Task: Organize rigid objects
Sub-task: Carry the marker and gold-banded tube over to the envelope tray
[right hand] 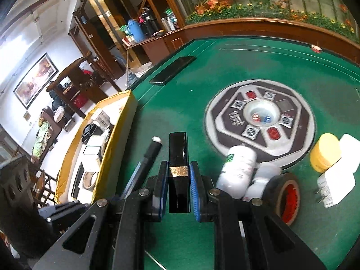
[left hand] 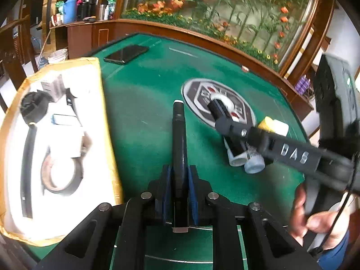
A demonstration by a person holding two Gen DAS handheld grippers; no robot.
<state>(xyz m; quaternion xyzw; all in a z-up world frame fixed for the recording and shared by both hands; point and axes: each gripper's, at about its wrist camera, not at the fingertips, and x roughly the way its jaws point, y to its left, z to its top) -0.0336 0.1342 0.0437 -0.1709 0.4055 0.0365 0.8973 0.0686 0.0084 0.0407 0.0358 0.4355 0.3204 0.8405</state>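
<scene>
My left gripper (left hand: pixel 179 176) is shut on a black pen with a white tip (left hand: pixel 178 130), held above the green table and pointing away from me. The same pen (right hand: pixel 149 154) shows in the right wrist view, just left of my right gripper. My right gripper (right hand: pixel 178 173) is shut on a glossy black bar with a gold band (right hand: pixel 178 148). From the left wrist view the right gripper (left hand: pixel 221 118) reaches in from the right over the table's round centre console (left hand: pixel 193 90). A yellow-edged cardboard box (left hand: pixel 105 112) with a white inside stands at the left.
The box holds a tape roll (left hand: pixel 61 175), a black cap and small cartons. On the felt lie white bottles (right hand: pixel 239 168), a black tape roll with a red core (right hand: pixel 285 195), a yellow jar (right hand: pixel 324 153), a white plug (right hand: pixel 335 186) and a phone (right hand: pixel 172 69). A hand (left hand: pixel 315 220) shows at right.
</scene>
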